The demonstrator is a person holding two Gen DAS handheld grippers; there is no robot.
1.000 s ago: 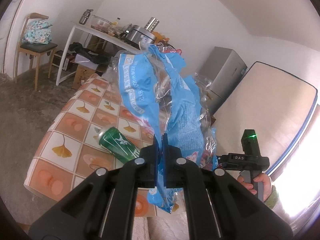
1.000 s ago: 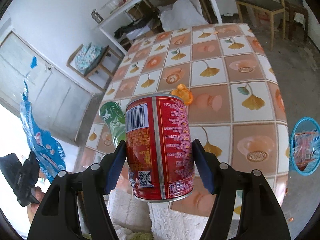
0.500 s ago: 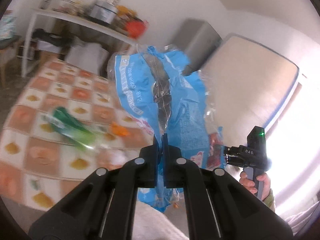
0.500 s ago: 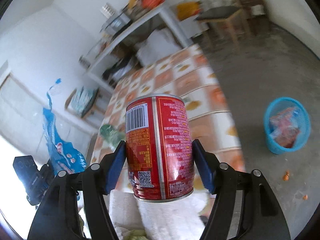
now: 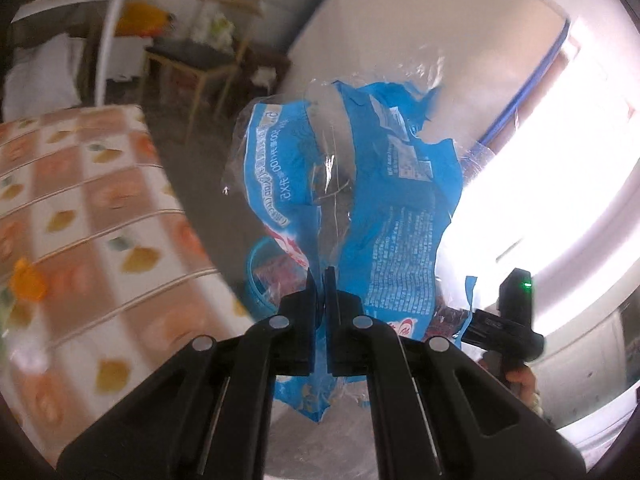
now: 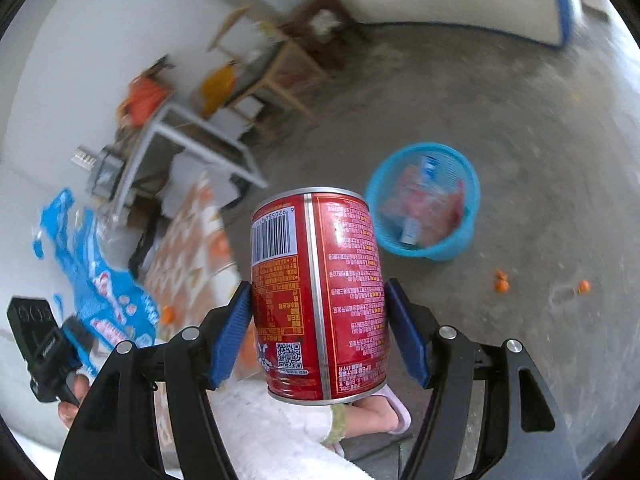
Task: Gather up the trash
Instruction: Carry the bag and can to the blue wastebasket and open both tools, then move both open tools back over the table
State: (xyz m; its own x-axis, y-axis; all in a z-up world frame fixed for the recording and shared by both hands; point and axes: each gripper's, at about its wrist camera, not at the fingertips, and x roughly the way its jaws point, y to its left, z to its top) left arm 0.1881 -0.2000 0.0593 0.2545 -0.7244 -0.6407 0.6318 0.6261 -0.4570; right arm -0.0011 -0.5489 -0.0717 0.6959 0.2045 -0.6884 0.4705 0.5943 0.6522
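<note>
Both hands full, bin in sight

We're pinching a torn blue plastic wrapper (image 5: pixel 360 184) in the closed left gripper (image 5: pixel 320 280), and we're clamping a red drink can (image 6: pixel 318 296) upright in the right gripper (image 6: pixel 318 320). The blue trash basket (image 6: pixel 460 244) is sitting on the concrete floor (image 6: pixel 540 140) past the can, near the tiled counter (image 5: pixel 80 208).

1. I see daylight flooding in right of the blue wrapper (image 5: pixel 360 200), blown out to white.
2. Left of that wrapper, the checked tablecloth (image 5: pixel 100 220) smears with motion blur.
3. The red can (image 6: pixel 318 296) stays sharp; the blue basket (image 6: pixel 424 204) behind it blurs.
4. Fisheye bending darkens every edge.
</note>
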